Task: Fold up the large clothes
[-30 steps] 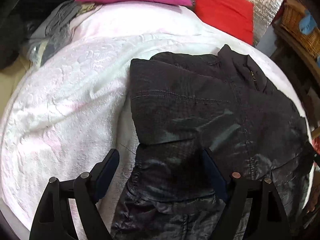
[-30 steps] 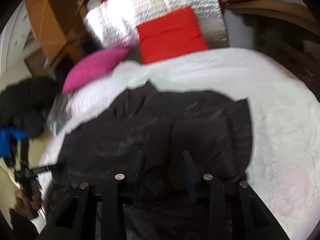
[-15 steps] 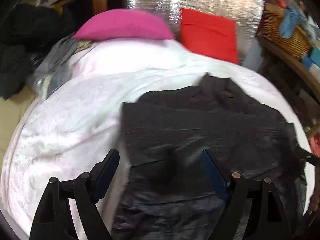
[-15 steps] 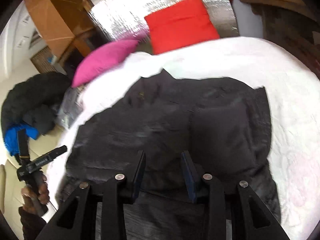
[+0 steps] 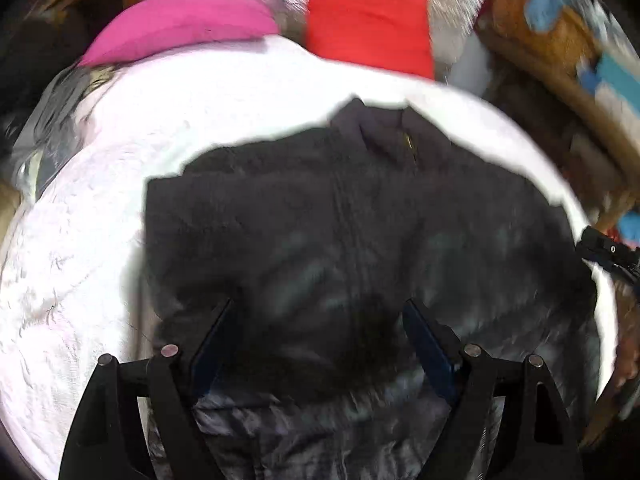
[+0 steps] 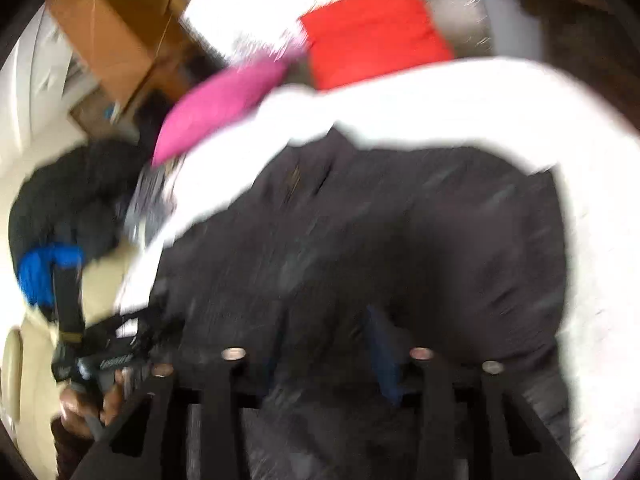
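- Since a second ago the left gripper has pulled back and up from the black jacket; more of the white bedspread and the collar now show in its view. The right gripper has just been opening, its fingers standing wider apart than before.
- Left jaws are spread wide and released, hovering over the near half of the jacket with nothing pinched between them.
- Right jaws are parted over the jacket's near edge; the blur hides whether any cloth touches the pads, but they do not look clenched on it.
- The jacket lies flat on the bedspread, collar at the far end, its side parts seemingly folded in over the body, hem nearest the grippers.
- Beyond it, at the far end of the bed, sit a pink pillow and a red cushion.
- The step in hand looks like taking the near hem to fold it toward the collar. To do it well, I judge each gripper should take one hem corner, gather all layers of the slippery padded shell, lift together and level, and lay the hem squarely at the collar so the folded sides do not slide out.
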{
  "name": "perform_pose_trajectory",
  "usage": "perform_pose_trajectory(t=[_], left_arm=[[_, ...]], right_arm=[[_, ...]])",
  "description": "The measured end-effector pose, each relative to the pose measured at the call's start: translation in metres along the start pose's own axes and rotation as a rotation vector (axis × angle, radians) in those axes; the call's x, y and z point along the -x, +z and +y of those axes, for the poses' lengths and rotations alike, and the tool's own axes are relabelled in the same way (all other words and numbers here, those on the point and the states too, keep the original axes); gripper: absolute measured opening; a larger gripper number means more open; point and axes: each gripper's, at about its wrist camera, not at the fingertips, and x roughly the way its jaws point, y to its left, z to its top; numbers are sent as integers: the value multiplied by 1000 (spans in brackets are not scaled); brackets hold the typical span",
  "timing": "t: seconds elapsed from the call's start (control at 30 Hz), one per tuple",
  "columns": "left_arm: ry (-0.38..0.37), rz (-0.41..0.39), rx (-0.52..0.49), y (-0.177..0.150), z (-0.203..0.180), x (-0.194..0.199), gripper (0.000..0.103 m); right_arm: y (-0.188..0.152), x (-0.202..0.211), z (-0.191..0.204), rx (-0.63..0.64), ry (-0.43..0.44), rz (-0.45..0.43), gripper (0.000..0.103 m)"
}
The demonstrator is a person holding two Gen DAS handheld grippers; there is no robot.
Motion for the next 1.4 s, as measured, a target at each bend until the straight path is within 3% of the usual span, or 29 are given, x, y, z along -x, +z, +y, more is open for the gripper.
perform_pose_trajectory(t=[0.03, 0.1, 0.2, 0.37, 0.47, 0.53, 0.77, 0.87, 0.97, 1.03, 1.13, 1.23, 1.4], left_arm=[[5, -21, 27, 5, 7, 3, 84], [40, -51, 82, 12, 23, 6, 84], [84, -37, 150, 19, 44, -3, 84], [148, 44, 177, 26, 54, -32, 84], [192, 82, 135, 27, 48, -46, 86], [190, 83, 142, 29, 47, -46, 86], [119, -7, 151, 32, 40, -15, 86], [118, 2, 98, 29, 29, -13, 86], [155, 67, 38, 15, 27, -25, 86], [184, 69, 5, 10, 27, -31, 86], [161, 41, 11, 6, 28, -17, 86], [133, 4, 26, -2, 35, 2, 86], [132, -67, 34, -35, 53, 35, 86]], right_arm=[[7, 9, -13, -49, -31, -59, 75], [17, 21, -35, -131, -58, -151, 76], [24, 26, -75, -267, 7, -212, 76], [35, -2, -98, -341, 55, -175, 64], [35, -30, -113, -389, -15, -66, 58], [33, -39, -116, -407, -22, -43, 57], [38, 8, -75, -257, -38, -168, 57], [34, 6, -49, -172, -37, -130, 57], [20, -15, -40, -137, -91, -4, 57], [9, -29, -40, -135, -112, 56, 57], [6, -15, -36, -108, -114, 42, 56], [-2, 19, -34, -117, -55, -10, 59], [-20, 57, -33, -93, -29, -63, 59]])
